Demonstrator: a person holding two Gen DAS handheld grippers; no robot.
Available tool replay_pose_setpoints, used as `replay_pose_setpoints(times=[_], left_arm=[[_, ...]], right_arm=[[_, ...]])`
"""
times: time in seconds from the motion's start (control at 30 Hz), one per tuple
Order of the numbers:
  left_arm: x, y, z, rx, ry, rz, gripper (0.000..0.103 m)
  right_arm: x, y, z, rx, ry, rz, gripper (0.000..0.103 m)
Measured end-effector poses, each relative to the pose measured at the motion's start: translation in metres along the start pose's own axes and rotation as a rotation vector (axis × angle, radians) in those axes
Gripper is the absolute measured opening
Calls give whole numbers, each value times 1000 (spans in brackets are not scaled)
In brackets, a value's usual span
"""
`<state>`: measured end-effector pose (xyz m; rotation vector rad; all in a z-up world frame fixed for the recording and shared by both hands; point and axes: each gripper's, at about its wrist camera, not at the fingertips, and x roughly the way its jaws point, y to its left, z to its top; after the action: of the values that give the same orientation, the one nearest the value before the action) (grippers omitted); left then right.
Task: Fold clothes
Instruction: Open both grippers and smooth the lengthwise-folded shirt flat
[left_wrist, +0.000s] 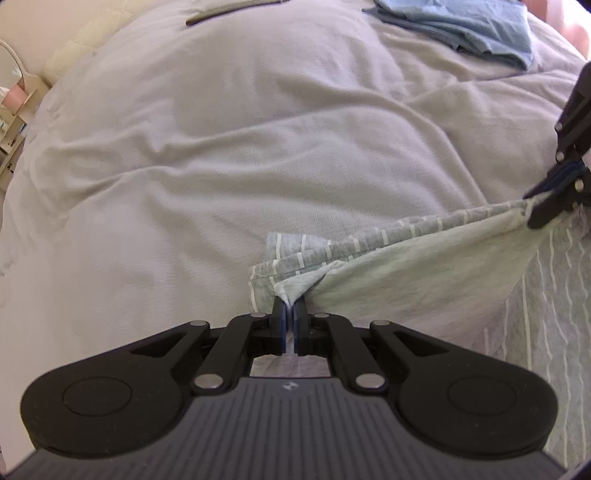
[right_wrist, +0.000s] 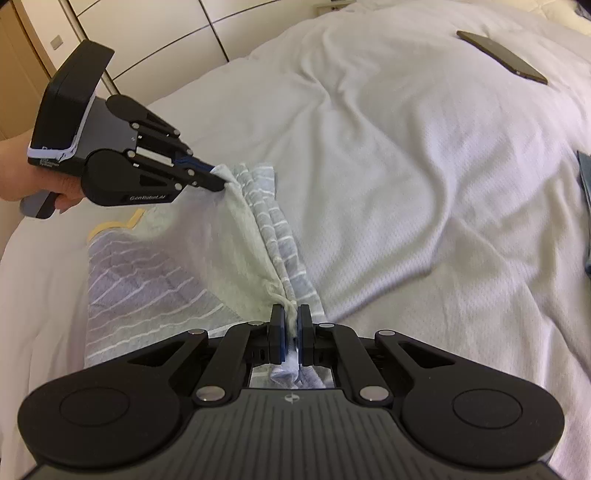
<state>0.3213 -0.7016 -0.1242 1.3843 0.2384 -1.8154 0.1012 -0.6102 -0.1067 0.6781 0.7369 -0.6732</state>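
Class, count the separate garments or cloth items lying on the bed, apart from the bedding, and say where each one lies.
2. The striped grey garment is gripped near the bed's front edge; the blue cloth lies farther back. Others may be out of view.

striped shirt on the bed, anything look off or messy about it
The striped shirt has its far edge bunched into a rope-like roll between the left tool and right tool, inside-out lining showing. Otherwise nothing stands out.

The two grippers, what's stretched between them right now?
The striped shirt's bunched edge runs from the left gripper to the right gripper, both clamped on it; clearest in the right wrist view.
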Motion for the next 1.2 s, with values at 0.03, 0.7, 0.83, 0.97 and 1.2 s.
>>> replay_pose_setpoints(times=[0.03, 0.7, 0.83, 0.97, 1.2], left_arm=[[3, 2, 0, -22, 9, 2, 12], [-24, 8, -11, -61, 10, 105, 29], [-52, -4, -17, -121, -31, 102, 26], [-57, -43, -19, -114, -37, -14, 25], [-23, -98, -19, -36, 10, -80, 25]], right_arm=[[4, 1, -1, 1, 15, 2, 4], [-45, -14, -50, 105, 74, -77, 35], [-64, -1, -45, 60, -3, -99, 35], [-67, 18, -40, -15, -47, -50, 28], [-25, 20, -57, -181, 86, -38, 6]])
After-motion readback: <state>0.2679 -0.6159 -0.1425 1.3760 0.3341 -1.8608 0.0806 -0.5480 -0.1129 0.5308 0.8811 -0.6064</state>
